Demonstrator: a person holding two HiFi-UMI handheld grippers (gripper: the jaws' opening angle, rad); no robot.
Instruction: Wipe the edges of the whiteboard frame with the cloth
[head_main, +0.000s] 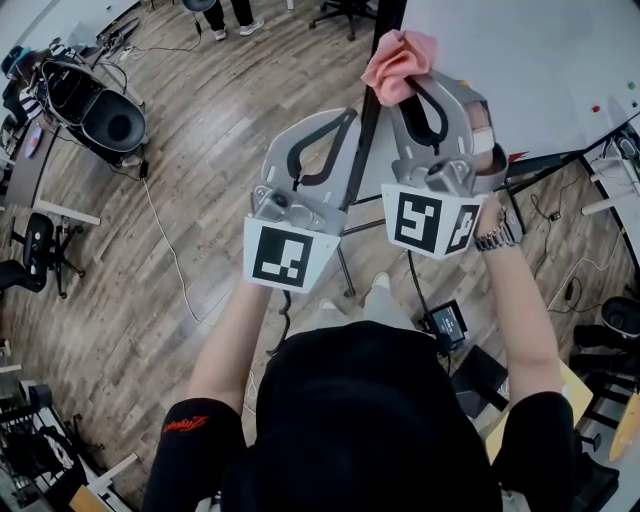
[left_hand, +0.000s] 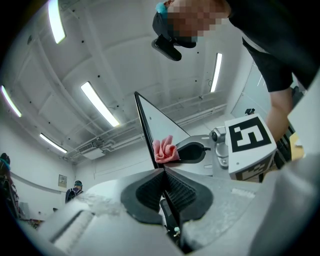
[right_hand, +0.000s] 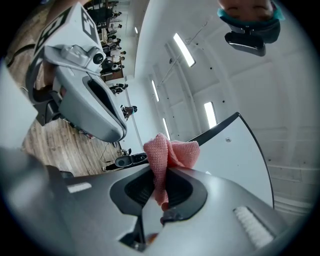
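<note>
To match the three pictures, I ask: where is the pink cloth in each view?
Head view: cloth top centre, in the right hand-held gripper.
Left gripper view: cloth centre, just right of the whiteboard frame.
Right gripper view: cloth centre, between its jaws.
Shared landmark: the black whiteboard frame edge.
</note>
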